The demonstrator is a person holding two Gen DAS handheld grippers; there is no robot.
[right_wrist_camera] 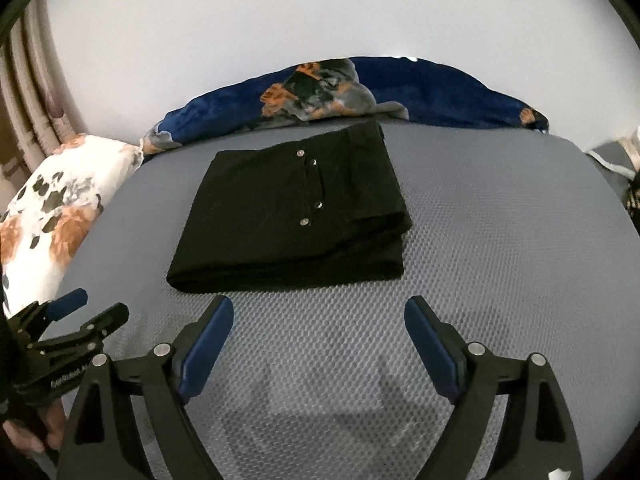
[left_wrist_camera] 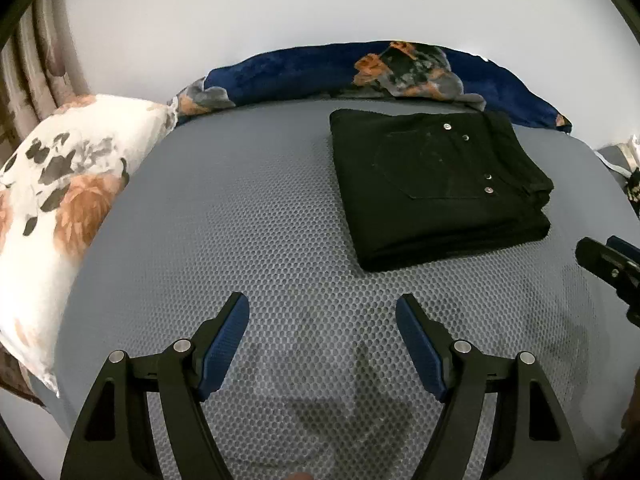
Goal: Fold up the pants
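Observation:
The black pants (left_wrist_camera: 436,188) lie folded into a compact rectangle on the grey mesh bed surface (left_wrist_camera: 240,220), back pocket and metal rivets up. They also show in the right wrist view (right_wrist_camera: 296,216). My left gripper (left_wrist_camera: 322,308) is open and empty, hovering above the bed short of and left of the pants. My right gripper (right_wrist_camera: 319,312) is open and empty, just in front of the pants' near edge. The right gripper shows at the right edge of the left wrist view (left_wrist_camera: 612,264); the left gripper shows at the lower left of the right wrist view (right_wrist_camera: 86,312).
A white floral pillow (left_wrist_camera: 60,200) lies at the bed's left edge. A blue floral blanket (left_wrist_camera: 360,72) is bunched along the far edge against the white wall. Curtains (left_wrist_camera: 36,52) hang at far left. Small items lie at far right (left_wrist_camera: 628,160).

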